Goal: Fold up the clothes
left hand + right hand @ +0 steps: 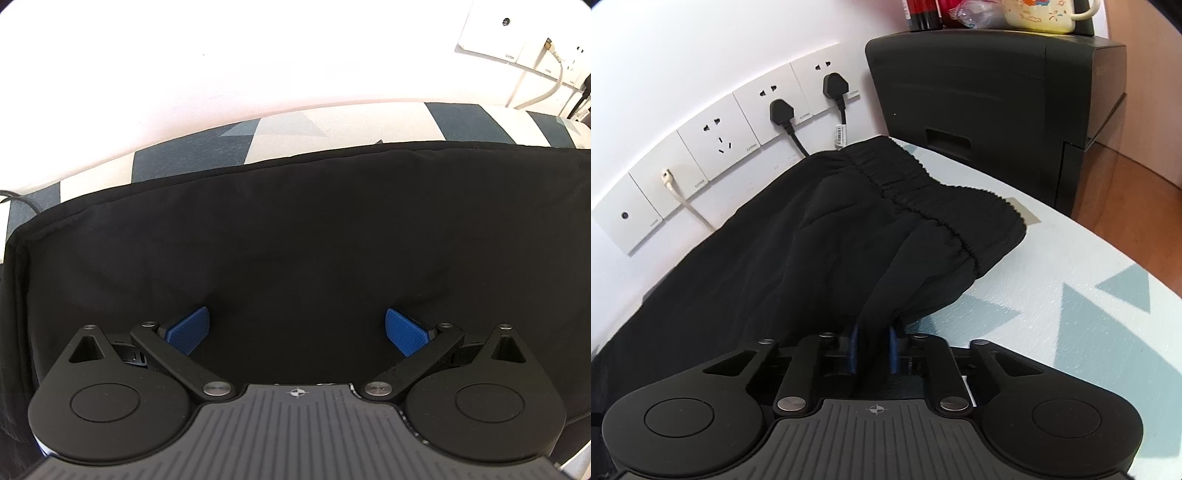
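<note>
- On the worktop (1071,295), black trousers (798,236) lie spread along the wall, covering its patterned cloth.
- Left claw (297,332) is released, its 2 blue pads (188,330) wide apart above flat black fabric.
- Right claw (873,349) is clenched on a trouser fold near the elastic waistband (916,195).
- 2 plugs (781,110) sit in the wall sockets behind; a black box (979,96) stands beyond the waistband.

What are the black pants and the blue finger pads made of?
The black pants look like thin woven cloth with a matte finish: they drape in soft wrinkles, and the waistband is gathered like elastic. The blue pads on the left gripper look like rubber or plastic, going by their fine ribbed grid; which one is hard to tell.
</note>
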The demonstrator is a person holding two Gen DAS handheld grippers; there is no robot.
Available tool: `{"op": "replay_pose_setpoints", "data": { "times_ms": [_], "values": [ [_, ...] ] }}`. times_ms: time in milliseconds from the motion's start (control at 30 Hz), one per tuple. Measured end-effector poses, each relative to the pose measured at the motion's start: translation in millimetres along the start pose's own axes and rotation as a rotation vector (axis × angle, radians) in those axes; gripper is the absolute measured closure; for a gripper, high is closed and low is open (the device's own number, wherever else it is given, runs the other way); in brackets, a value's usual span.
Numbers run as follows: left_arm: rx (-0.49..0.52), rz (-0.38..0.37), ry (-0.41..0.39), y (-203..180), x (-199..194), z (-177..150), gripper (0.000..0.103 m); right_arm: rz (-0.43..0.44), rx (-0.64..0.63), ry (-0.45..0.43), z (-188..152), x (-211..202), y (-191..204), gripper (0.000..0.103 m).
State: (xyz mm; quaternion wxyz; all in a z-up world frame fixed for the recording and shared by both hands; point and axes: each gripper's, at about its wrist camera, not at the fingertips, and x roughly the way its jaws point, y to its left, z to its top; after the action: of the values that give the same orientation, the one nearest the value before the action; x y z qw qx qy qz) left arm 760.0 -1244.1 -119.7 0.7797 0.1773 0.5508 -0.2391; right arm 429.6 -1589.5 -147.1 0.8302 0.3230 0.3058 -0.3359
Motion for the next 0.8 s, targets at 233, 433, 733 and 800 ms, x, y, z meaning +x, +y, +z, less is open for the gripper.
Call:
{"op": "replay_pose_setpoints", "data": {
  "times_ms": [233, 433, 733, 800],
  "values": [
    [-0.009, 0.004, -0.009, 0.4, -0.1, 1.9, 0.0, 0.011, 0.131, 0.026, 5.5, -0.1, -31.8, 0.094],
    [-0.011, 0.003, -0.013, 2.2, -1.2, 1.2, 0.0, 0.014, 0.199, 0.006, 10.6, -3.6, -45.0, 0.093],
    [-0.004, 0.005, -0.023, 0.3, -0.5, 1.0, 0.0, 0.01, 0.314, -0.075, 4.2, -35.0, -62.9, 0.07],
    [-0.003, 0.005, -0.027, -0.2, 0.0, 0.8, 0.0, 0.019, 0.304, -0.069, -1.6, -41.6, -64.4, 0.07]
  ]
}}
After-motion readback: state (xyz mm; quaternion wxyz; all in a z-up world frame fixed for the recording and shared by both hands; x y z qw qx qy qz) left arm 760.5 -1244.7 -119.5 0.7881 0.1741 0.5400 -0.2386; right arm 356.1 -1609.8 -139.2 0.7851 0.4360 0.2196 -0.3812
